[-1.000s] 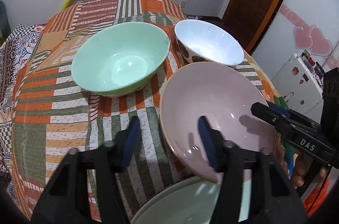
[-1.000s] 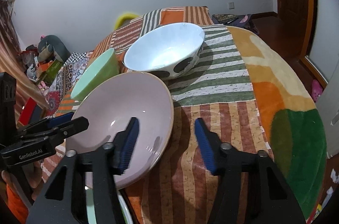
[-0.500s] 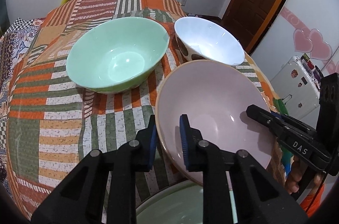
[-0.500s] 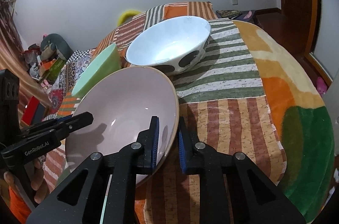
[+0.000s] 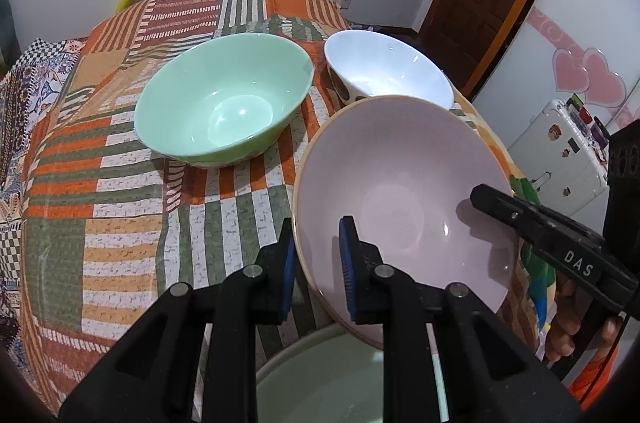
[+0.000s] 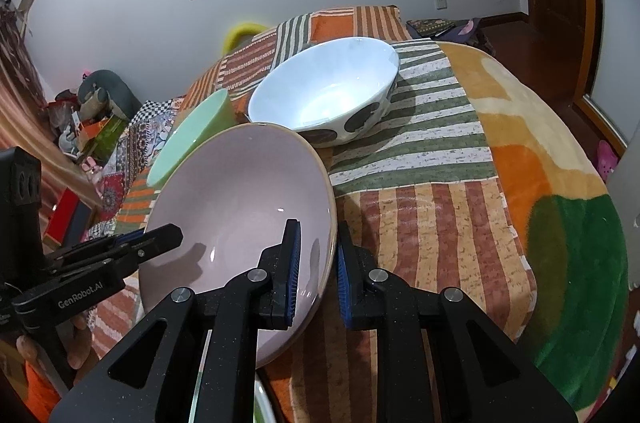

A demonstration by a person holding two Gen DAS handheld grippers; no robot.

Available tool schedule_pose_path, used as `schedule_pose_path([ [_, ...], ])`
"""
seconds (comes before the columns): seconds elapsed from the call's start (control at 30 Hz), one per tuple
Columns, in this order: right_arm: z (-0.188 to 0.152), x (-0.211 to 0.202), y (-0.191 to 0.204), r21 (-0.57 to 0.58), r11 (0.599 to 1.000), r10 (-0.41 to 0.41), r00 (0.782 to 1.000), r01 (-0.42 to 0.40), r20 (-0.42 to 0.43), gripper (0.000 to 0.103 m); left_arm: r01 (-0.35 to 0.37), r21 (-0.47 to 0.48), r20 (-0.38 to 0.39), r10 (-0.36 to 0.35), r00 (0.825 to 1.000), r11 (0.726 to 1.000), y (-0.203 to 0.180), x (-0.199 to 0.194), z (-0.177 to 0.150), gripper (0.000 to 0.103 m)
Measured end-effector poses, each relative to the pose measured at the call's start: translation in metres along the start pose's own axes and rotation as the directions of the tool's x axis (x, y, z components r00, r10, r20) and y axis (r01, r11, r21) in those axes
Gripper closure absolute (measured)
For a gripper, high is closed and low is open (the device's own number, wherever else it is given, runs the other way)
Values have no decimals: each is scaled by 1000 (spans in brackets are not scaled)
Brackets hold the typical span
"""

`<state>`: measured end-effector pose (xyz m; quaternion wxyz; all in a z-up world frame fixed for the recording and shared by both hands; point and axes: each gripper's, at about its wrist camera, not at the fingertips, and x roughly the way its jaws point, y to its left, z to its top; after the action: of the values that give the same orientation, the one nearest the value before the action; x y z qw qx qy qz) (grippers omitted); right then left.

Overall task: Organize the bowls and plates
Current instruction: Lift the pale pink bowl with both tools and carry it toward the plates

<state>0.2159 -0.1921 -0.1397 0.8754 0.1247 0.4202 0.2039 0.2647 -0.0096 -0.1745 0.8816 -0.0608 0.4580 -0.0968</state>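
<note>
Over the striped patchwork bed, we have both hand-held grippers, left and right, clamped on the wide pink ceramic bowl, with the mint-green bowl and spotted white bowl yet unstacked.

A pale pink bowl, mint-green bowl and dark-spotted white bowl sit on an orange, green and cream striped cloth.

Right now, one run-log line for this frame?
phase: two-claw hold | left claw: shut on pink bowl rim | right claw: shut on opposite rim | green bowl, white bowl: on blanket, untouched
</note>
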Motion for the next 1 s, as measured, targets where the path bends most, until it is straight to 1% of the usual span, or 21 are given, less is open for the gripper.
schedule_pose_path([
  [0.3, 0, -22, 12, -26, 1000, 12, 999, -11, 38, 88, -1, 5, 44, 1, 999, 1000, -5, -34, -8, 83],
  [0.43, 0, -29, 20, -36, 999, 27, 998, -25, 51, 88, -2, -3, 73, 3, 997, 1000, -4, -56, -12, 83],
  [0.7, -6, -42, 43, -78, 996, 50, 997, -45, 66, 88, -30, -16, 122, 31, 992, 999, 0, -97, -26, 83],
  [1.0, -17, -52, 73, -135, 988, 84, 994, -74, 69, 88, -75, -49, 165, 82, 983, 996, 12, -144, -51, 83],
])
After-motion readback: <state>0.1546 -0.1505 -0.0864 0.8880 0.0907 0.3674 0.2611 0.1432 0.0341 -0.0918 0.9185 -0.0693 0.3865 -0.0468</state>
